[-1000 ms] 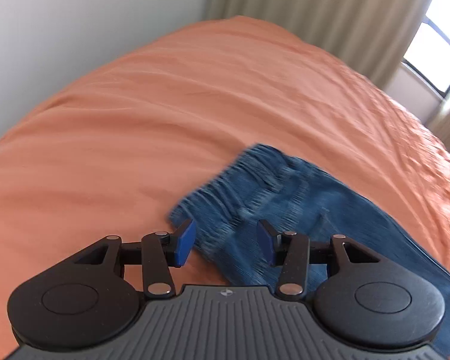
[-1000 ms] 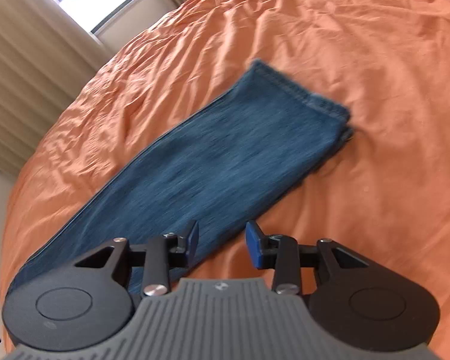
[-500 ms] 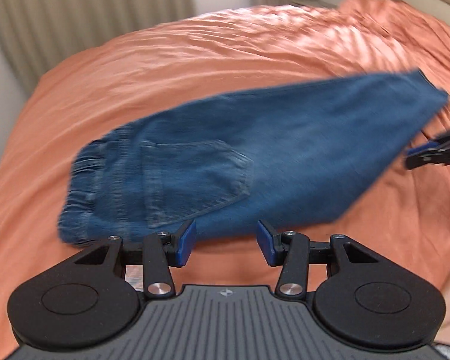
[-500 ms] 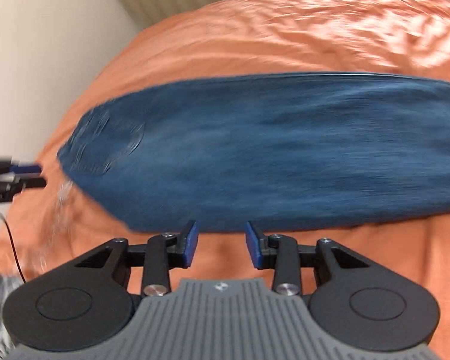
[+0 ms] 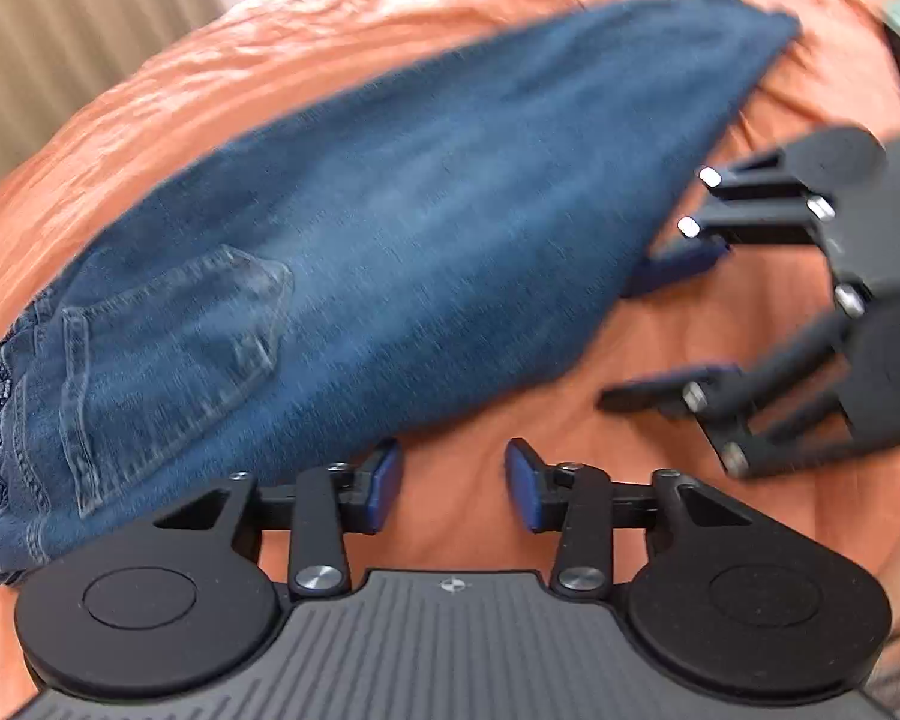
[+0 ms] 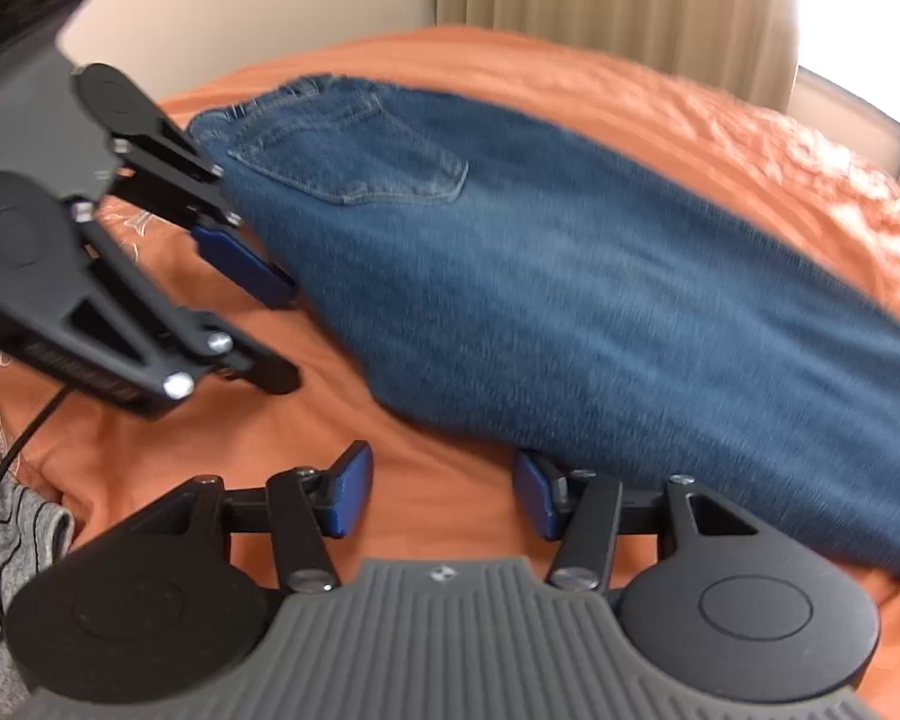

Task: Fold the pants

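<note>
Orange bedding covers the bed, curtains behind it. Folded jeans lie lengthwise across its middle. Left gripper, jaws closing on nothing, hovers at their near edge; right gripper, jaws opening and empty, sits just beside the same edge.

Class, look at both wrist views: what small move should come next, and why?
Probably ease both grippers forward onto the near edge of the jeans. The left gripper, closing, and the right gripper, opening, hold nothing; the jeans lie flat, already halved lengthwise.
</note>
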The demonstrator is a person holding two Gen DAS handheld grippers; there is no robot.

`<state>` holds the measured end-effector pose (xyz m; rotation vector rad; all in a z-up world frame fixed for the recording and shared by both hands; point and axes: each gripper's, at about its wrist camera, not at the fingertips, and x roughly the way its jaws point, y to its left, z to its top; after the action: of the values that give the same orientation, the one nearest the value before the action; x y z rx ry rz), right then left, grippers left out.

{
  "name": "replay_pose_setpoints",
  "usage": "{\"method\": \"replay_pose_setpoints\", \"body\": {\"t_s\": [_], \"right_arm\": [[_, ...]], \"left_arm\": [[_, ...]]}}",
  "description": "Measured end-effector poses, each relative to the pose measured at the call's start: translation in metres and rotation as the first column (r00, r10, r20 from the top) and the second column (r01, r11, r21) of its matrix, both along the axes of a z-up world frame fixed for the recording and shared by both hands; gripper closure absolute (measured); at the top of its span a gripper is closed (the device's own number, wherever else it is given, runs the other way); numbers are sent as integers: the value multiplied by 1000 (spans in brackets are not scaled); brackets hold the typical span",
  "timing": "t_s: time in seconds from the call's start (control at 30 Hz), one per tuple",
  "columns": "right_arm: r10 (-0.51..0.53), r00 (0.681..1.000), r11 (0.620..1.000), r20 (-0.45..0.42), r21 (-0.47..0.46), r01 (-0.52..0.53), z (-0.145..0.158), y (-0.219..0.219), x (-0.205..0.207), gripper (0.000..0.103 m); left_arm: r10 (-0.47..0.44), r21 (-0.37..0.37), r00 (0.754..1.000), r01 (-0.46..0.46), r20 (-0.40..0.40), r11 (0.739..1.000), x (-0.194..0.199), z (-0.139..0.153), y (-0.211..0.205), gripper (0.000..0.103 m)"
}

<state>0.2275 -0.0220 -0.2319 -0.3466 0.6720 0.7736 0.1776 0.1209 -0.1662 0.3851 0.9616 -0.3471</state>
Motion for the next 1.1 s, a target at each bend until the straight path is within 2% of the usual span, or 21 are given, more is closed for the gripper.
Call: {"method": "replay_pose_setpoints", "body": {"t_s": [0.1, 0.2, 0.27, 0.43, 0.57, 0.63, 0.8, 0.9, 0.93, 1.03, 1.1], "right_arm": [[45, 995, 999, 89, -25, -43, 6, 0, -2, 51], [71, 985, 996, 158, -69, -60, 4, 4, -1, 49], [65, 976, 994, 210, -96, -45, 3, 8, 1, 49], [35, 978, 989, 204, -149, -4, 4, 8, 16, 49], [61, 996, 985, 71, -163, -49, -2, -1, 27, 51], [75, 994, 983, 82, -172, -60, -7, 4, 25, 51], [130, 982, 987, 139, -116, -114, -1, 37, 21, 54], [100, 980, 990, 175, -115, -80, 5, 49, 17, 79], [82, 981, 992, 176, -106, -64, 10, 46, 16, 96], [66, 985, 997, 162, -51, -59, 23, 28, -1, 97], [54, 995, 997, 88, -51, -50, 17, 24, -6, 100]], "left_arm": [[48, -73, 996, -42, 76, 996, 10, 16, 7, 56], [78, -119, 994, -69, 73, 990, 25, 23, 15, 56], [81, -122, 994, -72, 69, 990, 30, 23, 18, 57], [76, -137, 995, -67, 63, 988, 35, 28, 18, 58], [87, -153, 994, -77, 61, 985, 35, 30, 20, 58], [85, -162, 994, -75, 61, 984, 34, 31, 19, 58], [71, -158, 996, -61, 57, 986, 26, 41, 19, 58], [74, -157, 995, -63, 67, 986, 15, 54, 26, 58], [81, -161, 994, -68, 73, 985, 11, 60, 29, 58], [104, -164, 990, -87, 94, 983, -1, 76, 40, 58], [131, -146, 986, -116, 99, 982, -4, 81, 48, 58]]}}
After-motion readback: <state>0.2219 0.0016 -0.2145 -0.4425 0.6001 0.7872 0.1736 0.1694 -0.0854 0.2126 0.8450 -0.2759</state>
